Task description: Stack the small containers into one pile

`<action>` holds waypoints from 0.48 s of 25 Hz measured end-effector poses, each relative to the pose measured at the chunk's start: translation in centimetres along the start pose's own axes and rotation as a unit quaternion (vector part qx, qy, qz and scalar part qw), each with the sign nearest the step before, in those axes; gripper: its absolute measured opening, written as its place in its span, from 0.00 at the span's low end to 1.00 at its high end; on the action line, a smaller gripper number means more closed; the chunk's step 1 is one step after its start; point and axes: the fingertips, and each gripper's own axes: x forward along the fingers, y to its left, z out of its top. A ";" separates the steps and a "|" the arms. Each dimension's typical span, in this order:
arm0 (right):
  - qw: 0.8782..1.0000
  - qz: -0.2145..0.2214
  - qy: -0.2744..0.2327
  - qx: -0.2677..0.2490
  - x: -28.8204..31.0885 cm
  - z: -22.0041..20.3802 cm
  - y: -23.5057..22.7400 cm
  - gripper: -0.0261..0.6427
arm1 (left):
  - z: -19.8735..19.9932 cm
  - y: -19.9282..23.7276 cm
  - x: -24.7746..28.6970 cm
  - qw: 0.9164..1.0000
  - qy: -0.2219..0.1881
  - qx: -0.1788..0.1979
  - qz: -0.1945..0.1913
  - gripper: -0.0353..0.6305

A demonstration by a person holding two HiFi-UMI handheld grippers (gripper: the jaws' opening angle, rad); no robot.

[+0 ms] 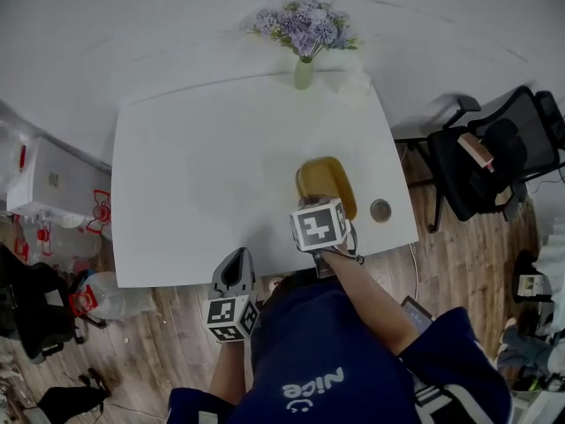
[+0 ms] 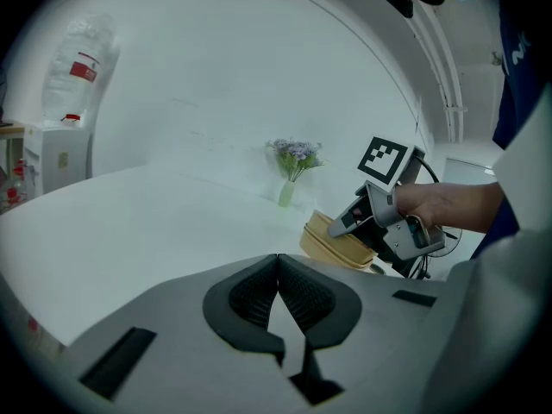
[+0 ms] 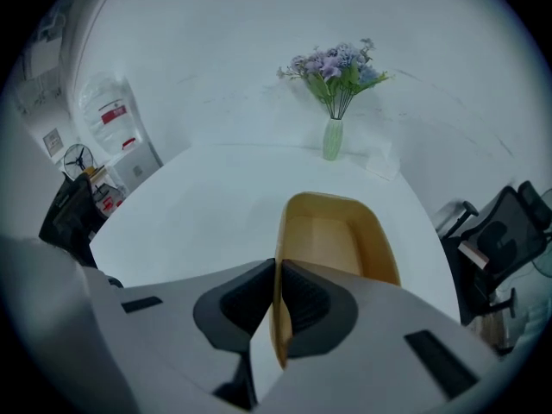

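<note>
Your left tool [image 2: 278,270] has its jaws together on nothing; at three o'clock, your right tool [image 2: 348,225] grips the yellow container [image 2: 330,245] on the table [image 2: 129,222].

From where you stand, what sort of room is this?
Probably an office or workroom: a white rectangular table holding a pale green vase of purple flowers, a black mesh swivel chair beside it, and a clear water-cooler bottle on a white dispenser.

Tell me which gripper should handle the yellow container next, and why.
Right. The right gripper has its jaws shut on the side wall of the yellow container. The left gripper sits back at the near edge of the table, jaws together on nothing, farther from the container.
</note>
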 end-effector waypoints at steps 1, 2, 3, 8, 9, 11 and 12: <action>1.000 0.003 -0.004 0.005 0.0 0.0 0.0 0.12 | 0.0 0.1 -0.1 1.000 0.000 -0.001 0.001 0.08; 1.000 0.004 -0.006 0.006 0.1 0.0 0.0 0.12 | 0.0 0.3 -0.1 1.000 0.001 -0.002 0.002 0.08; 1.000 0.004 -0.008 0.004 0.1 0.0 0.0 0.12 | 0.0 0.4 -0.1 1.000 0.001 -0.002 0.003 0.08; 0.999 0.019 -0.037 -0.001 0.2 0.1 0.8 0.12 | 0.1 0.7 -0.3 1.000 -0.001 -0.001 0.003 0.08; 0.999 0.027 -0.045 0.001 0.1 0.3 1.0 0.13 | 0.1 0.6 -0.3 1.000 -0.001 0.000 0.002 0.08; 0.997 0.051 -0.054 0.007 -0.1 0.5 1.6 0.20 | 0.2 0.5 -0.3 1.000 -0.002 0.002 0.000 0.08; 0.996 0.067 -0.058 0.010 -0.4 0.6 1.9 0.29 | 0.3 0.3 -0.3 1.000 -0.003 0.003 -0.001 0.08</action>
